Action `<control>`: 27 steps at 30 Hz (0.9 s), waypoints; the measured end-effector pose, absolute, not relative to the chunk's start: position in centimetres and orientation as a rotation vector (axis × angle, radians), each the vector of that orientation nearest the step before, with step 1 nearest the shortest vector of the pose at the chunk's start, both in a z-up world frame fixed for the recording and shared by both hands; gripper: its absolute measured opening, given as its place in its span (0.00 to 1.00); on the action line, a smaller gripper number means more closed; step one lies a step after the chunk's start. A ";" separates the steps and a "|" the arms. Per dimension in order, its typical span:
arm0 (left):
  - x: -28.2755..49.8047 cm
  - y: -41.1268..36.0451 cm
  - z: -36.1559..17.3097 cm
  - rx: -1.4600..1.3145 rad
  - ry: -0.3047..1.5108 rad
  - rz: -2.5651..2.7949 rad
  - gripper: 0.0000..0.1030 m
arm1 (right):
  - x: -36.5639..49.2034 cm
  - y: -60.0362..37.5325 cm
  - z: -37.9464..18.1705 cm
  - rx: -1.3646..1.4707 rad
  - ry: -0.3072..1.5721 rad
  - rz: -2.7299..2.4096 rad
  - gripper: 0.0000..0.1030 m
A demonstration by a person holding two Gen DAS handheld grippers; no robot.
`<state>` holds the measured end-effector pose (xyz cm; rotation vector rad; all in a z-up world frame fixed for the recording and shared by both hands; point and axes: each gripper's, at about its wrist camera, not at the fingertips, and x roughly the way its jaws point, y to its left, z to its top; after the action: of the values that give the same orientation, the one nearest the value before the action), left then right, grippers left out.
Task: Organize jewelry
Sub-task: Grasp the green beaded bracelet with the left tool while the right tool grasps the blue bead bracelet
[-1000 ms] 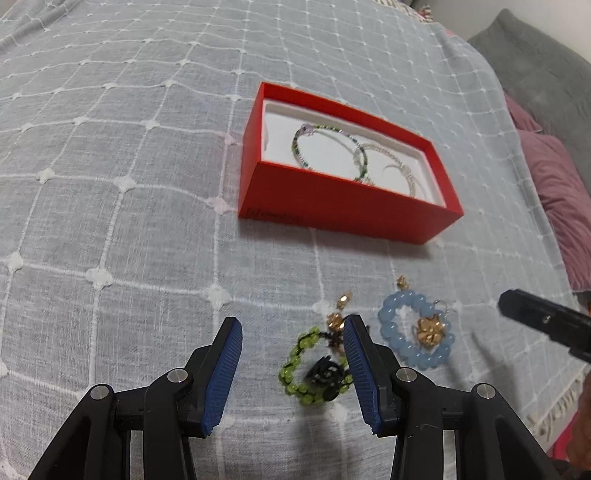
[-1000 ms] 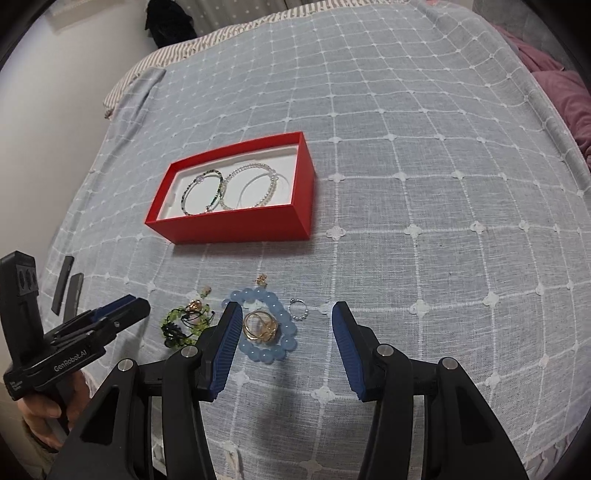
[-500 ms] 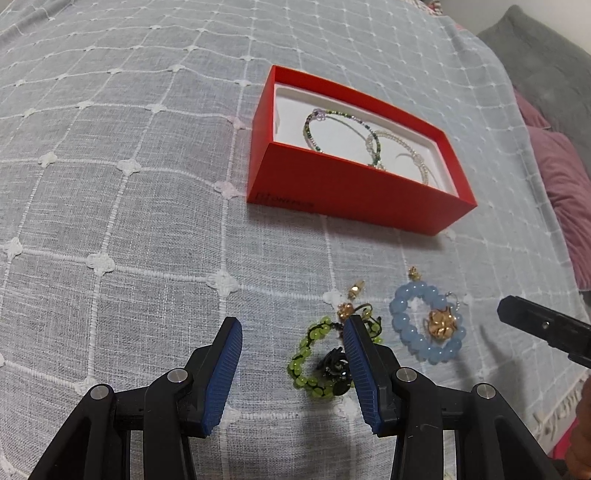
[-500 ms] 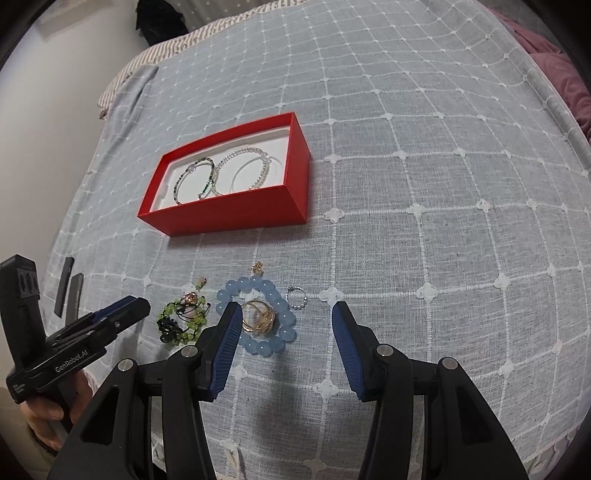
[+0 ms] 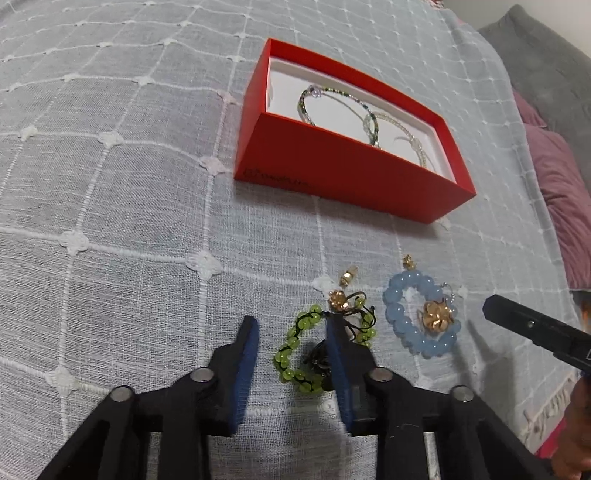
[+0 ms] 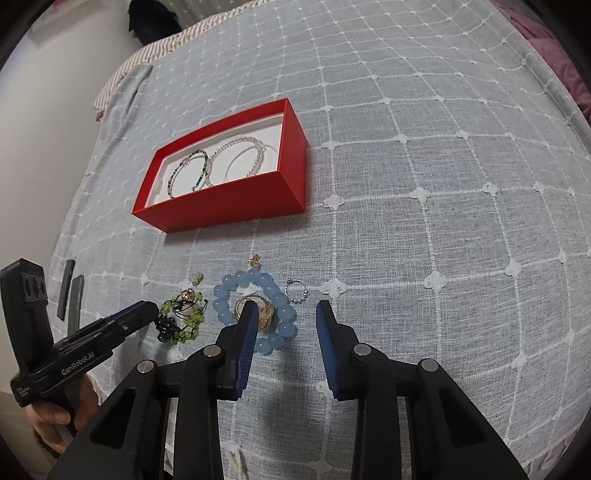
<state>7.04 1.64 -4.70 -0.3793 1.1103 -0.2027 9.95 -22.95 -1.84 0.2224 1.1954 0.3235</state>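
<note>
both grippers are dropping closer, jaws released; left gripper (image 5: 291, 339) is straddling the green bracelet (image 5: 295, 350) near the box (image 5: 351, 173), so center before clenching.

Grey bedspread (image 5: 122, 192) with white grid stitching and small flower knots, spread across the whole surface. Mauve pillow (image 5: 561, 192) at the right edge, grey cushion (image 5: 546, 62) behind it. Striped fabric (image 6: 147, 55) at far edge, against white wall (image 6: 44, 122). Dark item (image 6: 155, 22) beyond, unclear.
</note>
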 end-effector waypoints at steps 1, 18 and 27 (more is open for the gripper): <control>7.1 1.6 -4.8 -0.378 1.111 -0.201 0.24 | 10.0 -22.9 -1.9 0.223 1.195 0.324 0.32; 7.2 0.3 -5.3 -0.304 1.099 -0.174 0.01 | 10.2 -23.3 -2.0 0.244 1.193 0.314 0.26; 6.8 1.3 -3.6 -0.352 1.031 -0.203 0.01 | 10.5 -23.1 -3.2 0.240 1.231 0.307 0.23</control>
<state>6.78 1.32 -3.56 -0.3517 1.0312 -0.2034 10.52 -23.12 -3.19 0.2399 1.2307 0.3066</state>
